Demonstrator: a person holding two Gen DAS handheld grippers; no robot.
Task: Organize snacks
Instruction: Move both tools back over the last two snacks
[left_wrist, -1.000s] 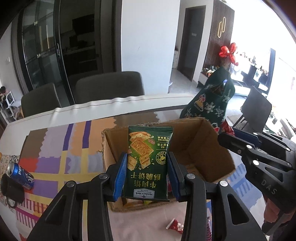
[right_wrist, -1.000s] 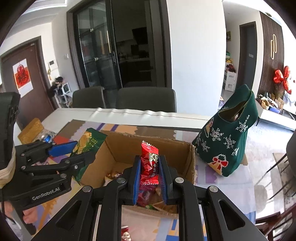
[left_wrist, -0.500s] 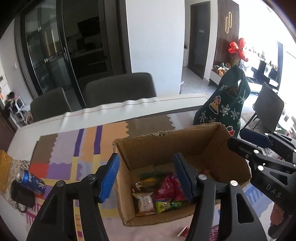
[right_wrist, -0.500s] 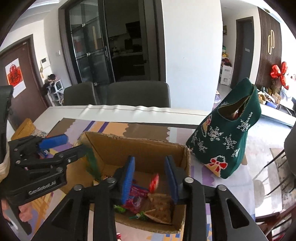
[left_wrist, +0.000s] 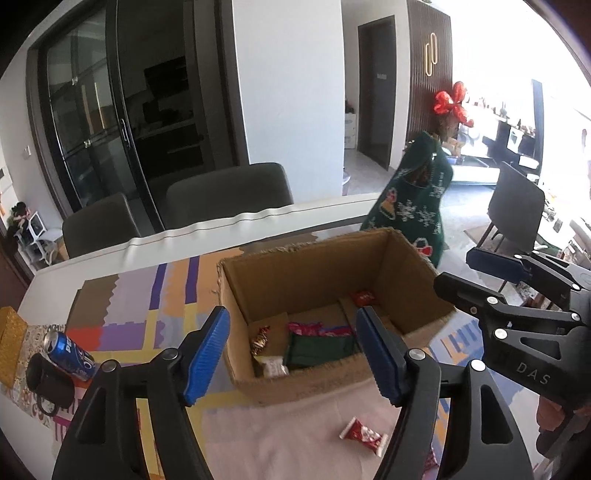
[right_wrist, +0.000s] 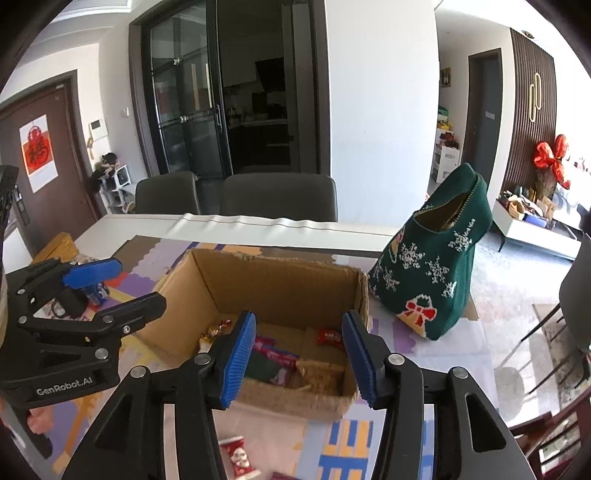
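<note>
An open cardboard box (left_wrist: 317, 273) (right_wrist: 280, 284) stands on the table and holds several snack packets. Among them are a dark green packet (left_wrist: 319, 347) (right_wrist: 260, 367) and a small red packet (left_wrist: 364, 297) (right_wrist: 328, 336). My left gripper (left_wrist: 293, 356) is open and empty above the box's near left side; it also shows in the right wrist view (right_wrist: 110, 284). My right gripper (right_wrist: 299, 358) is open and empty above the box's near edge; it also shows in the left wrist view (left_wrist: 480, 273). A red-and-white snack packet (left_wrist: 364, 435) (right_wrist: 238, 456) lies on the table in front of the box.
A green knitted bag with snowflakes (right_wrist: 436, 269) (left_wrist: 413, 210) stands right of the box. A blue soda can (left_wrist: 68, 354) and a dark mug (left_wrist: 50, 380) sit at the left. Dark chairs (right_wrist: 277, 195) stand behind the table. A patchwork cloth (left_wrist: 140, 306) covers the table.
Both grippers opened. The green cracker packet dropped from the left gripper and the red packet from the right into the box. Both grippers have pulled back toward the near side.
</note>
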